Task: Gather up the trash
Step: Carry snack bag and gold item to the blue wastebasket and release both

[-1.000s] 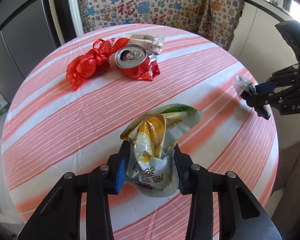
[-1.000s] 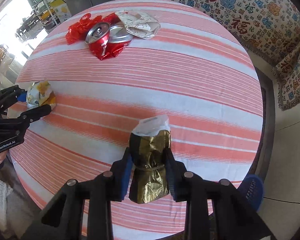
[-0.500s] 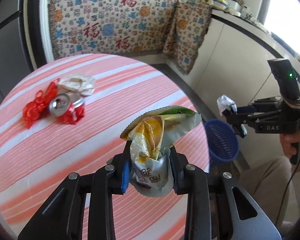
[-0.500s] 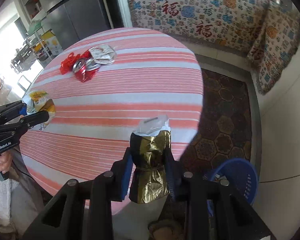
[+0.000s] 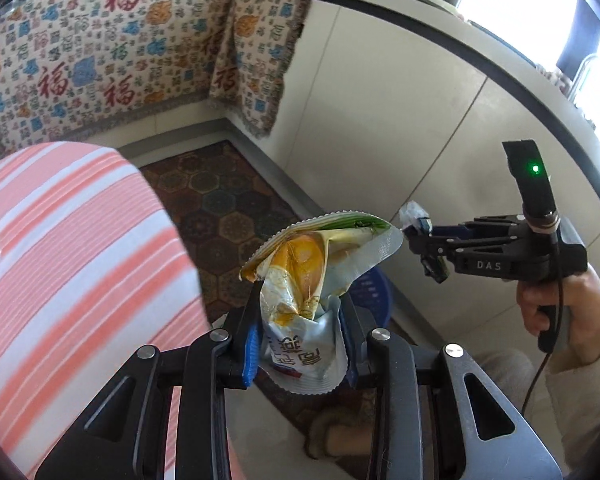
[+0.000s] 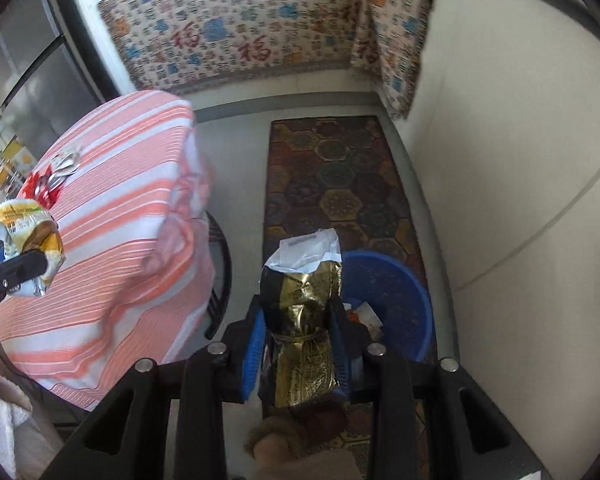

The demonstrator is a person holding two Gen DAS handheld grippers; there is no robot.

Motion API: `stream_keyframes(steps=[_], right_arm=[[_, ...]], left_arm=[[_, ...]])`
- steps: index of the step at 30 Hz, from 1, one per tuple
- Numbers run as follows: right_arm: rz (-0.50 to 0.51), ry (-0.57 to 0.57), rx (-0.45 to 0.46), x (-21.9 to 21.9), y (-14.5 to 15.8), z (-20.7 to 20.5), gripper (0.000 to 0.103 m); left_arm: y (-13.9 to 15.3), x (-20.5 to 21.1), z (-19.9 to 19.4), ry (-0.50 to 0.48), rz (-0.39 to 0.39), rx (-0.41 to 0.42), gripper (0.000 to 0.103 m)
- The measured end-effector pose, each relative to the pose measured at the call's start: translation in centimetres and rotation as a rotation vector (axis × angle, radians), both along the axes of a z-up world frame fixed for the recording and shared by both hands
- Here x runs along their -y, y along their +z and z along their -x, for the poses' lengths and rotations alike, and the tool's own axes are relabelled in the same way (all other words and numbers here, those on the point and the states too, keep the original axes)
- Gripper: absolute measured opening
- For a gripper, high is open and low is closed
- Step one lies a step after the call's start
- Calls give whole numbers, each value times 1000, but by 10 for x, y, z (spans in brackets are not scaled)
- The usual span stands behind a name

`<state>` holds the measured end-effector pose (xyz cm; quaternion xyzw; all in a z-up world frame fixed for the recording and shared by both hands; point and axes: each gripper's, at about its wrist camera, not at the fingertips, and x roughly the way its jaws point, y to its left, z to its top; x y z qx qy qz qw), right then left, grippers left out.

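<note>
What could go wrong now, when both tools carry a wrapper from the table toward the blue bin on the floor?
1. The left tool grips only the lower part of the snack bag; its open top flops wide and could spill crumbs or miss the blue bin.
2. The gold wrapper in the right tool hangs over the bin's near rim, beside a slippered foot, so an early release might land on the rug.
</note>
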<state>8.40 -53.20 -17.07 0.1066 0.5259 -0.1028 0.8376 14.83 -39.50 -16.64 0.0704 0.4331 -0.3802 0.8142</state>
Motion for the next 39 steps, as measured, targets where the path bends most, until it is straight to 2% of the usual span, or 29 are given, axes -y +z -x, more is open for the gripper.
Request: stream_keyframes(steps=[6, 12, 24, 26, 27, 28, 29, 30, 32, 35, 39], right_arm=[[-49, -93, -20, 53, -31, 24, 31], [-128, -186, -11, 98, -65, 38, 31], [-237, -280, 4, 148, -114, 37, 31], [-252, -289, 3, 152, -122, 35, 32], [-257, -293, 3, 154, -125, 34, 33], [-262, -296, 3, 155, -128, 33, 33], [-270, -298, 4, 156, -132, 32, 35], [-282, -299, 3, 157, -135, 31, 47], [-296, -312, 12, 161, -140, 31, 61], [-274, -326, 19, 160, -138, 31, 61], [-220, -327, 71, 150, -111, 33, 61]], left_arm=[[-32, 76, -1, -73, -37, -37, 32], [-68, 128, -7, -109, -54, -73, 32], [-122, 183, -12, -143, -143, -98, 35], [-129, 185, -15, -142, -146, -95, 39], [-131, 186, -16, -139, -142, -91, 49], [-133, 187, -17, -130, -138, -83, 68], [-134, 186, -19, -111, -135, -68, 76], [-133, 184, -21, -89, -127, -51, 84], [-132, 178, -24, -66, -110, -52, 85], [-118, 163, -28, -42, -85, -66, 85], [-80, 130, -17, -48, -42, -31, 85]])
